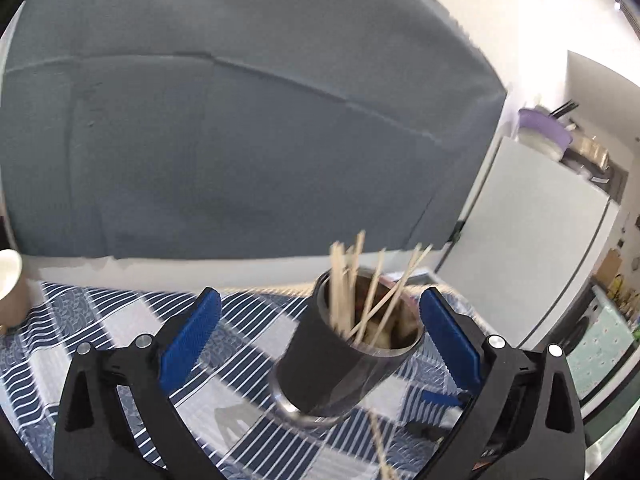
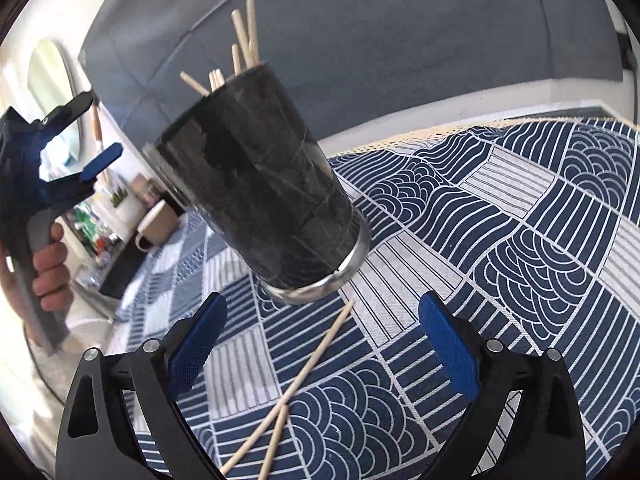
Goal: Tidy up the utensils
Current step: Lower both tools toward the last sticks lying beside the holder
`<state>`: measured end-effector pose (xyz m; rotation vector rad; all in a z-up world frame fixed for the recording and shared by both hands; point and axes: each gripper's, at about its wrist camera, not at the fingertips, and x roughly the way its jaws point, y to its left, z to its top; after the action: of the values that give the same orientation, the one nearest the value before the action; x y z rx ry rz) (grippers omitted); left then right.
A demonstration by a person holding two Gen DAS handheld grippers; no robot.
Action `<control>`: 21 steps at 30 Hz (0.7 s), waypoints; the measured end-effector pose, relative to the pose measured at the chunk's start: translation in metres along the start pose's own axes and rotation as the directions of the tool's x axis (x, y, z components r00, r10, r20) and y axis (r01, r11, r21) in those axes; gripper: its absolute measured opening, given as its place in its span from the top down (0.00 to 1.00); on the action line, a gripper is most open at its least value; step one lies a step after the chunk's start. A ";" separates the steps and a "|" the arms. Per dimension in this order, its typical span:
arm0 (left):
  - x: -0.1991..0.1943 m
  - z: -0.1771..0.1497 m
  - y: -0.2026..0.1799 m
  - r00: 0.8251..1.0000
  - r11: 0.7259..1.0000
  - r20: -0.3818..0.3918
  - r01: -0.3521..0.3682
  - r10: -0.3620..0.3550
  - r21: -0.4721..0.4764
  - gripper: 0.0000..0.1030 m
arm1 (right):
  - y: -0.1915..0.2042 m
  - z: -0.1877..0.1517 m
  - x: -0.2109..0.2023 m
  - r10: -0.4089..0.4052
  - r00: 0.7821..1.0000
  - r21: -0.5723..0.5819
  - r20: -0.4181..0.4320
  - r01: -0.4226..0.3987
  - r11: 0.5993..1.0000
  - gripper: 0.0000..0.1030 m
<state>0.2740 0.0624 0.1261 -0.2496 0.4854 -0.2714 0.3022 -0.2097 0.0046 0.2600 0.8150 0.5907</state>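
The dark cup (image 2: 260, 184) stands on the patterned tablecloth (image 2: 520, 240), already bristling with chopsticks (image 2: 242, 36), while two loose chopsticks (image 2: 304, 372) lie on the cloth just in front of the right gripper (image 2: 322, 354), whose fingers are spread wide and hold nothing. The left gripper (image 1: 320, 344) is spread too, its blue pads either side of the cup without clearly touching it, so a careless sweep could topple the cup and spill the lot. Only the right view shows the loose pair properly, plus the person's hand (image 2: 50, 268); the left view alone looks down into the cup's mouth.
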 end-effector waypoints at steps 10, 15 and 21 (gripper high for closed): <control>-0.020 -0.048 0.033 0.989 0.995 -0.107 -0.103 0.101 -0.015 0.06 | 0.019 -0.009 0.002 -0.061 0.998 -0.111 -0.010 0.059 0.992 0.10; -0.026 -0.074 0.046 0.974 0.986 -0.161 -0.165 0.157 -0.032 0.06 | 0.021 -0.014 0.008 -0.097 0.995 -0.135 -0.031 0.092 0.987 0.10; -0.019 -0.112 0.058 0.956 0.983 -0.242 -0.181 0.167 -0.034 0.06 | 0.017 -0.015 0.015 -0.137 0.989 -0.136 -0.058 0.128 0.982 0.10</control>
<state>0.2139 0.1034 0.0210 -0.2283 0.7501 -0.1151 0.2923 -0.1871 -0.0073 0.0645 0.8469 0.5279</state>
